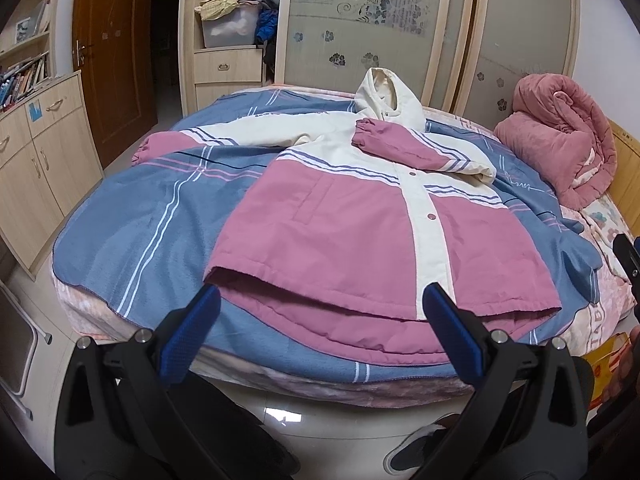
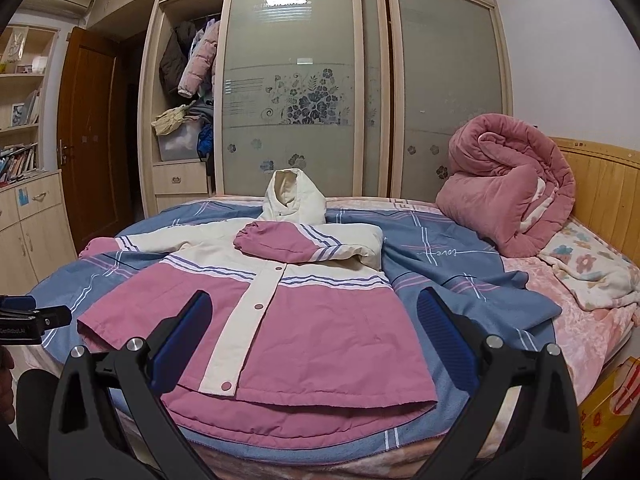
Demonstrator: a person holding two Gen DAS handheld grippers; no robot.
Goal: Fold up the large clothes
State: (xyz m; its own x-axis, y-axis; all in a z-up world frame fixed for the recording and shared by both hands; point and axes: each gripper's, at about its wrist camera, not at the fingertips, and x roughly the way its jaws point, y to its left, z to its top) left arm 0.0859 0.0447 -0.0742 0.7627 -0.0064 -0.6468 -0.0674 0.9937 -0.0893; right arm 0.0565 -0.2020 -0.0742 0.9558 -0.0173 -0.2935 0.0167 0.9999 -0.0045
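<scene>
Here the left gripper (image 1: pixel 320 312) hangs with its jaws spread wide and nothing between them; the pink-and-cream jacket (image 1: pixel 360 232) lies face up just beyond the blue pads (image 1: pixel 200 320), its hem nearest the fingertips and crossing the gap between them; the hood (image 1: pixel 388 96) sits farthest from the jaws. The right gripper (image 2: pixel 312 320) is likewise agape and empty; the jacket's snap placket (image 2: pixel 256 300) runs away from between its jaws, closer to the left finger. One sleeve (image 2: pixel 296 244) is folded across the chest; the other sleeve (image 1: pixel 176 144) stretches flat, off past the left finger, over the blue striped blanket (image 1: pixel 132 232). A rolled pink quilt (image 2: pixel 508 192) rests well beyond the right finger.
</scene>
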